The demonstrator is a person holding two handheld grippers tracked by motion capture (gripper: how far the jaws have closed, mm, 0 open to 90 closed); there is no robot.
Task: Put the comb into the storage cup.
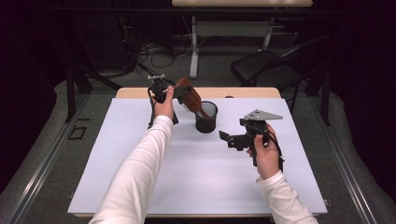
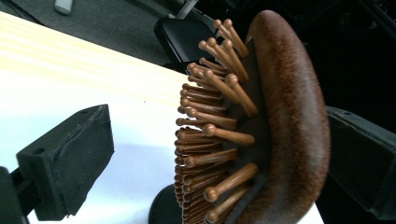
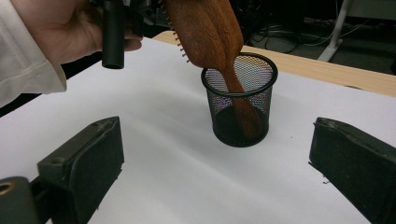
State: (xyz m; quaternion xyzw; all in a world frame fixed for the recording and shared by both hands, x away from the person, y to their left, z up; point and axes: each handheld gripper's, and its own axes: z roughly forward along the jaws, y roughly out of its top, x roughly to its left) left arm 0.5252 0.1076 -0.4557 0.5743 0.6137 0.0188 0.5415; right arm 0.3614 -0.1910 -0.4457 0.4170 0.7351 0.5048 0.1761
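Over on the left, the left hand-held gripper [image 1: 173,91] sits up at the far edge of the bench [image 1: 140,186], jaws spread wide around the head of the wooden hairbrush [image 1: 189,97]. The bristle side faces one black pad with clear daylight between them, and the smooth brown back lies close to the other pad; whether they touch I cannot tell. So it looks let go, not gripped. The brush is a rounded oval paddle, dark grained wood, with ball-tipped wooden pins [image 2: 210,140]. Its long axis runs tilted, head up by the left jaws, handle slanting down and right into the black wire-mesh cup [image 1: 206,117], where the handle tip rests near the bottom. Moving right, that cup stands upright mid-bench, a round see-through mesh with a solid rim. Further right, the right hand-held gripper [image 1: 225,138] hovers low, jaws wide and holding nothing, pointed at the cup and well apart from it. The left one is plainly the nearer; my guess is it backs away next
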